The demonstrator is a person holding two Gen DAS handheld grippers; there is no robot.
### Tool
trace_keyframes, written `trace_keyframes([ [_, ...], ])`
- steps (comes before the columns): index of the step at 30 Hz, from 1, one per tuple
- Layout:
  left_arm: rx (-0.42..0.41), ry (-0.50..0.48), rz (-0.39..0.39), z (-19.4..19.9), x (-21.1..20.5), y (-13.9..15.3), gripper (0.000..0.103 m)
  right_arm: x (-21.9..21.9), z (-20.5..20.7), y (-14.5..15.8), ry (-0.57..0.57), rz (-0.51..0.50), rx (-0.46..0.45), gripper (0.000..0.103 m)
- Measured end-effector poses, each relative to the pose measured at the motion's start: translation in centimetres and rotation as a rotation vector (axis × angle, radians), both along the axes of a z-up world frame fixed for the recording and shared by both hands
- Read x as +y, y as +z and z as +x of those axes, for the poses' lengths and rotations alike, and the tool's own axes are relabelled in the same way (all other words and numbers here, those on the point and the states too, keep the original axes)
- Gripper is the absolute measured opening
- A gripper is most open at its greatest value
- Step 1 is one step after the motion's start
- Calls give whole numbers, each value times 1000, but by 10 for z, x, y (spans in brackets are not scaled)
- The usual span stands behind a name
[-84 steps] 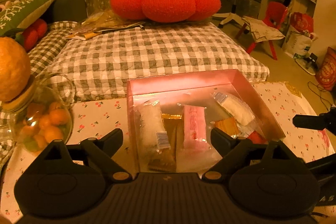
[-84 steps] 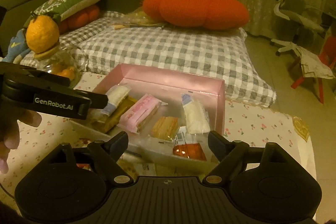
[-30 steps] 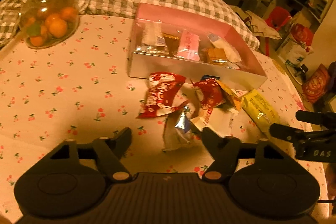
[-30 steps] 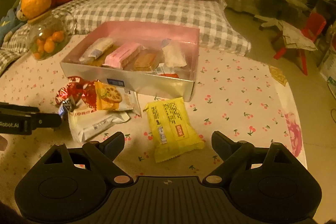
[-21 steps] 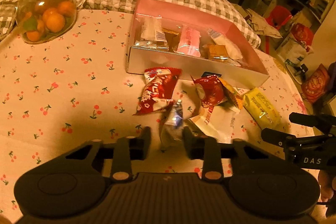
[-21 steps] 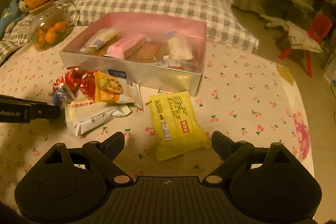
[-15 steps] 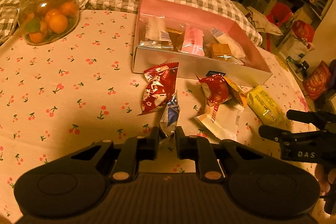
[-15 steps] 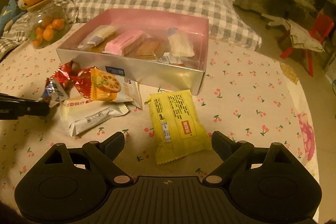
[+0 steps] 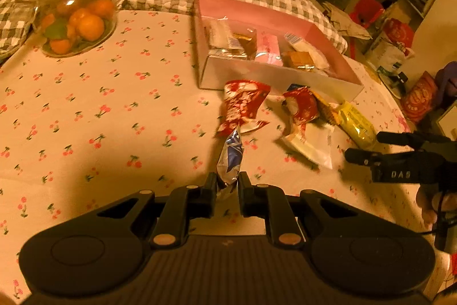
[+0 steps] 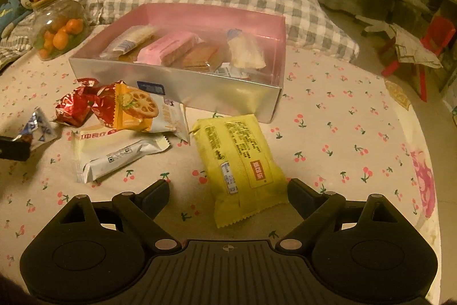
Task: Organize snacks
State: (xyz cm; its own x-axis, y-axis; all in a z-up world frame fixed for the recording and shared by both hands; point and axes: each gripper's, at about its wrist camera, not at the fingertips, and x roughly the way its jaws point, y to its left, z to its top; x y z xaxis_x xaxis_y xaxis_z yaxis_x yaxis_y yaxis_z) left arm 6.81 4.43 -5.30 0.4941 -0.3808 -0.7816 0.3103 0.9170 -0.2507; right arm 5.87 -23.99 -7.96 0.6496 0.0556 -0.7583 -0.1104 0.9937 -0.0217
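Two grippers: yours, over the cherry-print cloth (image 9: 85,116).
Left gripper (image 9: 227,190): clamped on silver-blue packet (image 9: 230,159), at 6 o'clock from pink box (image 9: 274,76).
Right gripper (image 10: 228,192): jaws spread wide, holding nothing; yellow packet (image 10: 240,162) between them.

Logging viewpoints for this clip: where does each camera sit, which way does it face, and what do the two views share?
Left wrist: on the left gripper, low over the tablecloth, facing the pink box; its fingers pinch a silver-blue wrapper, and the right gripper shows.
Right wrist: on the right gripper, open before the yellow packet, facing the box; the left fingertip shows.
Shared: box, wrapper, yellow packet, fruit jar.
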Motion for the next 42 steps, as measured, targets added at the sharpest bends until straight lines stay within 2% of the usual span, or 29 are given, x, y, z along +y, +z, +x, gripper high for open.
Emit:
trace_keyframes([
  [7,19,-11,9,-2,8,-7,14,-9,7,-3,-48,28,-10,92],
  [10,-5,-39,18,-3,7,-9,15,-12,9,-4,-55,36,-14,89],
  [12,-24,-56,13,-4,7,-10,19,-13,9,-4,-49,42,-17,88],
  [17,-79,-114,26,-7,3,-12,26,-16,8,-2,-51,80,-20,70],
  [21,-110,-151,43,-9,-2,-13,34,-14,4,0,-30,86,-27,63],
  [25,-129,-178,55,-12,-6,-13,44,-9,-4,1,1,90,-33,62],
  [34,-162,-187,81,-13,-10,-14,48,-1,-16,1,52,113,-24,62],
  [37,-170,-175,81,-13,-10,-15,48,2,-17,0,54,104,-21,65],
  [42,-179,-155,82,-12,-11,-15,47,9,-14,-2,74,82,-26,75],
])
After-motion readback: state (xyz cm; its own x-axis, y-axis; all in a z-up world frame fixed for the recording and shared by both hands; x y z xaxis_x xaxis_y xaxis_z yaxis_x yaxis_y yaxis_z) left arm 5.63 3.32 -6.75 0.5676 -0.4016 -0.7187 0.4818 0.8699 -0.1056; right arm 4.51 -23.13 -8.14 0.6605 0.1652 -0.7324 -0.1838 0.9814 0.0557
